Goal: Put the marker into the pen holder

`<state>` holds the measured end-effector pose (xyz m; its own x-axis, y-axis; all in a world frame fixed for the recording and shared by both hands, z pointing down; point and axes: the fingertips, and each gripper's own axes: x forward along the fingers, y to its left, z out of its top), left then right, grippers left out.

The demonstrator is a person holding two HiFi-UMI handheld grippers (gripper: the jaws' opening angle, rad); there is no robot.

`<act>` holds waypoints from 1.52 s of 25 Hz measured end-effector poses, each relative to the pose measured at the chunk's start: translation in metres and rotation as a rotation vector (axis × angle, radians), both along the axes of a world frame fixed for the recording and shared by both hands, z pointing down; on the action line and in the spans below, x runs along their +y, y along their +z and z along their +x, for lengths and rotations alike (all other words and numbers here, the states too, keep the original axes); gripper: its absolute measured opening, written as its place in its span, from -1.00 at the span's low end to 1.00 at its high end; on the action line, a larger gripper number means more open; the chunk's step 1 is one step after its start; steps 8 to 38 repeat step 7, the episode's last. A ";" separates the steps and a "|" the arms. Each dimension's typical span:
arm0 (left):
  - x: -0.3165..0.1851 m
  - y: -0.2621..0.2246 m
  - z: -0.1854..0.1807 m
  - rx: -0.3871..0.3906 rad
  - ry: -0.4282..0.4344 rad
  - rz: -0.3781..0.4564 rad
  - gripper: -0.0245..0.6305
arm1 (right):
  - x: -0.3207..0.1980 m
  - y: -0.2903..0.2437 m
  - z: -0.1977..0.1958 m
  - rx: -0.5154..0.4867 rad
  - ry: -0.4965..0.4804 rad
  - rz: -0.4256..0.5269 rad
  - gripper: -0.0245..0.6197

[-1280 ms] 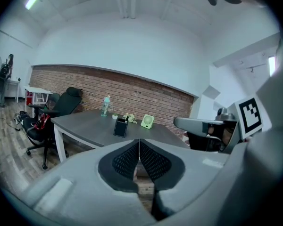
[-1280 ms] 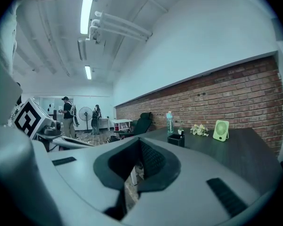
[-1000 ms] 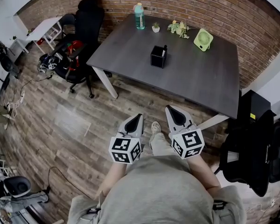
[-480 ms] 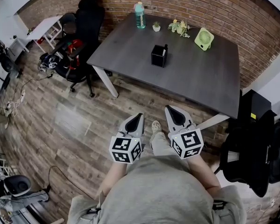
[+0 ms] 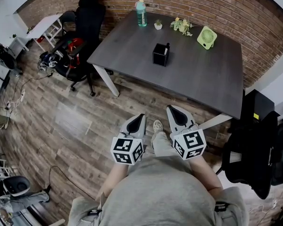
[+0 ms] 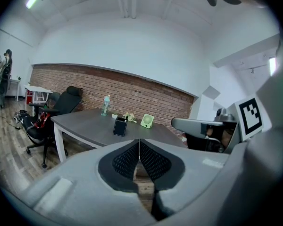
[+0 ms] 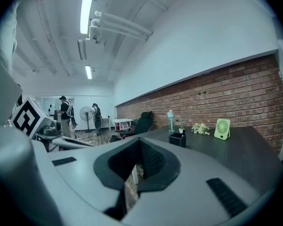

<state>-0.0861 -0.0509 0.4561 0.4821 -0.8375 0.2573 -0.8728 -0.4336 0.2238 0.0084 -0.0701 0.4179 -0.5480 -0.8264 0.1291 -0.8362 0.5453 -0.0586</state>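
Note:
The black pen holder (image 5: 160, 55) stands near the middle of the dark grey table (image 5: 203, 79), and a dark marker (image 5: 167, 47) sticks up from its right corner. Both grippers are held close to the person's body, over the wooden floor and well short of the table. My left gripper (image 5: 140, 119) is shut with nothing between its pads. My right gripper (image 5: 172, 111) is also shut and empty. The left gripper view shows the pen holder (image 6: 120, 125) far ahead of its closed jaws. The pen holder (image 7: 177, 139) is just as distant in the right gripper view.
A blue-green bottle (image 5: 140, 15), a small potted plant (image 5: 158, 26), flowers (image 5: 181, 27) and a green fan (image 5: 206, 37) line the table's far edge by the brick wall. Black office chairs (image 5: 82, 32) stand at left, another chair (image 5: 262, 149) at right. Cables lie on the floor at left.

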 end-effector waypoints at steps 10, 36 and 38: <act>-0.005 0.001 0.003 -0.001 0.007 -0.006 -0.86 | -0.007 0.003 0.003 -0.011 0.005 -0.019 -0.92; -0.005 0.001 0.003 -0.001 0.007 -0.006 -0.86 | -0.007 0.003 0.003 -0.011 0.005 -0.019 -0.92; -0.005 0.001 0.003 -0.001 0.007 -0.006 -0.86 | -0.007 0.003 0.003 -0.011 0.005 -0.019 -0.92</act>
